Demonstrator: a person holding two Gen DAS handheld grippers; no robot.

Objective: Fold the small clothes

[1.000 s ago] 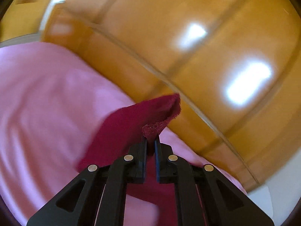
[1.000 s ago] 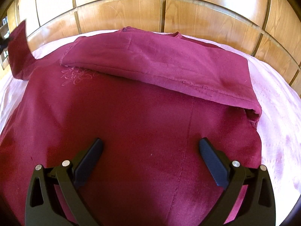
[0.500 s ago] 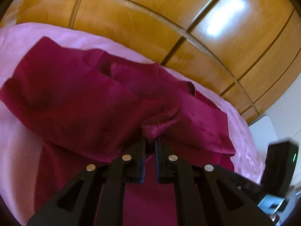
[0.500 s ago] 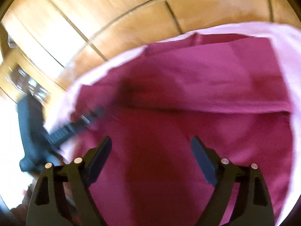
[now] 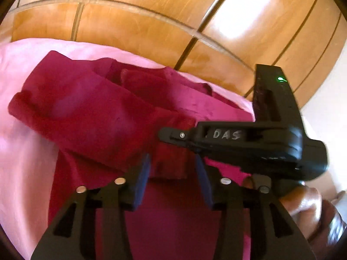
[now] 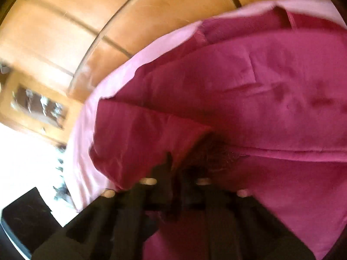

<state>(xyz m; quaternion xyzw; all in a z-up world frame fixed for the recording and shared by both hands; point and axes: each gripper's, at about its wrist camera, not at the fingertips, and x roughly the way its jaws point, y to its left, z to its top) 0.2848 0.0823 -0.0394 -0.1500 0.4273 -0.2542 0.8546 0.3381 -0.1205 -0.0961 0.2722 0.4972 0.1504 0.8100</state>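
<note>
Maroon cloth, a small garment (image 5: pixel 91 117), lies part-folded on a pink bedsheet (image 5: pixel 19 151) before a wooden panelled headboard (image 5: pixel 134 28). Left wrist view: the left gripper (image 5: pixel 171 171) stands parted with a loose sleeve end (image 5: pixel 169 164) between its fingers, not pinched; the right gripper (image 5: pixel 238 138) reaches in from the right, just beyond. Right wrist view, blurred: the same gripper (image 6: pixel 180 173) looks drawn together on a fold of cloth near centre, though blur leaves this uncertain. Judged progress: one long flap lies over the body along the far side, the left sleeve sits roughly laid in; squaring and further folds remain.
</note>
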